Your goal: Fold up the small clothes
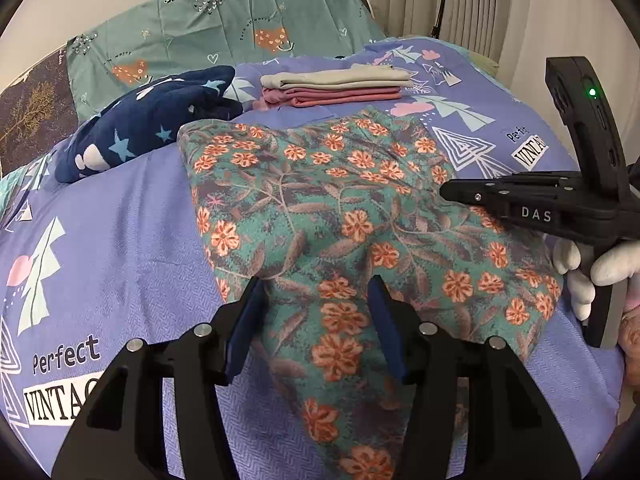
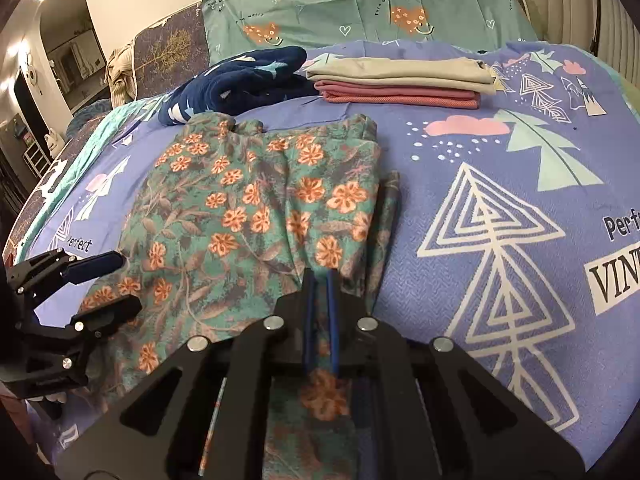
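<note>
Left gripper (image 1: 316, 300): black two-finger tool with blue pads, jaws spread wide, hovering over the near part of the garment, gripping nothing
Right gripper (image 2: 321, 280): black, blue pads drawn close, pinching a fold of the garment's near right edge
Garment: teal floral-print cloth with orange flowers (image 1: 340, 208), lying spread in the middle of the bed, partly folded, right edge doubled over
Bedspread: lavender cotton cover with tree and cloud prints (image 2: 460, 200), carrying everything
Folded stack: beige piece on top of pink pieces (image 2: 400, 82), toward the far edge of the bed
Navy fabric: dark blue fleece with stars (image 1: 148, 120), bunched at the far left, just beside the stack
Pillow: teal patterned (image 1: 224, 24), at the head
</note>
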`<state>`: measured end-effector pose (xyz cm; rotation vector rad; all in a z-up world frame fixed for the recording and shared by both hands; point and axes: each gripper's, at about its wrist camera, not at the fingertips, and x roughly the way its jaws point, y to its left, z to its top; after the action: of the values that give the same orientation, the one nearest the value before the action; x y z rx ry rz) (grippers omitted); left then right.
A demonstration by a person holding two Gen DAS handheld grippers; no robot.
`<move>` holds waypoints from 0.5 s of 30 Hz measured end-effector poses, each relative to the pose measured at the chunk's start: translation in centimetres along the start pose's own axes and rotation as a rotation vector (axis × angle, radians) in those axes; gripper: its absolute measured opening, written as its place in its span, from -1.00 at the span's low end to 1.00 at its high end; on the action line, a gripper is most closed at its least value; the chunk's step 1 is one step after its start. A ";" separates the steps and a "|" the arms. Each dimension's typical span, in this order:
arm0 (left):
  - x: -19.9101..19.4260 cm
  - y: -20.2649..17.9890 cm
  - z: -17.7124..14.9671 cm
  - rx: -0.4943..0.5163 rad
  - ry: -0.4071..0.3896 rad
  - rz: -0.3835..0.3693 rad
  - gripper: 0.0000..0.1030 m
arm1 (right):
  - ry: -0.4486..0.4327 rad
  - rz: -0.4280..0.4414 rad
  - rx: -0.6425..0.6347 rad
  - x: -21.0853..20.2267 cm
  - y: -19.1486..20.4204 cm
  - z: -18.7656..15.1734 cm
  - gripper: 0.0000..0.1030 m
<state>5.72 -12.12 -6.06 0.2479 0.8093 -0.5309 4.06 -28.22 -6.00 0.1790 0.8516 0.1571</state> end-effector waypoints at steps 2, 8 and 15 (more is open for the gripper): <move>0.1 0.1 0.0 0.000 -0.006 0.002 0.09 | -0.003 0.020 0.015 -0.1 -0.2 -0.2 -0.90; -0.1 0.2 0.0 -0.013 -0.003 0.006 0.14 | 0.004 0.051 0.052 -0.5 -0.9 0.0 -0.88; -1.6 -0.5 -0.1 -0.010 -0.009 0.024 0.23 | -0.034 0.065 0.076 -4.0 -0.5 -0.8 -0.68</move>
<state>4.49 -11.95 -4.99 0.2459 0.7990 -0.5049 0.87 -29.49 -3.74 0.2801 0.8187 0.1826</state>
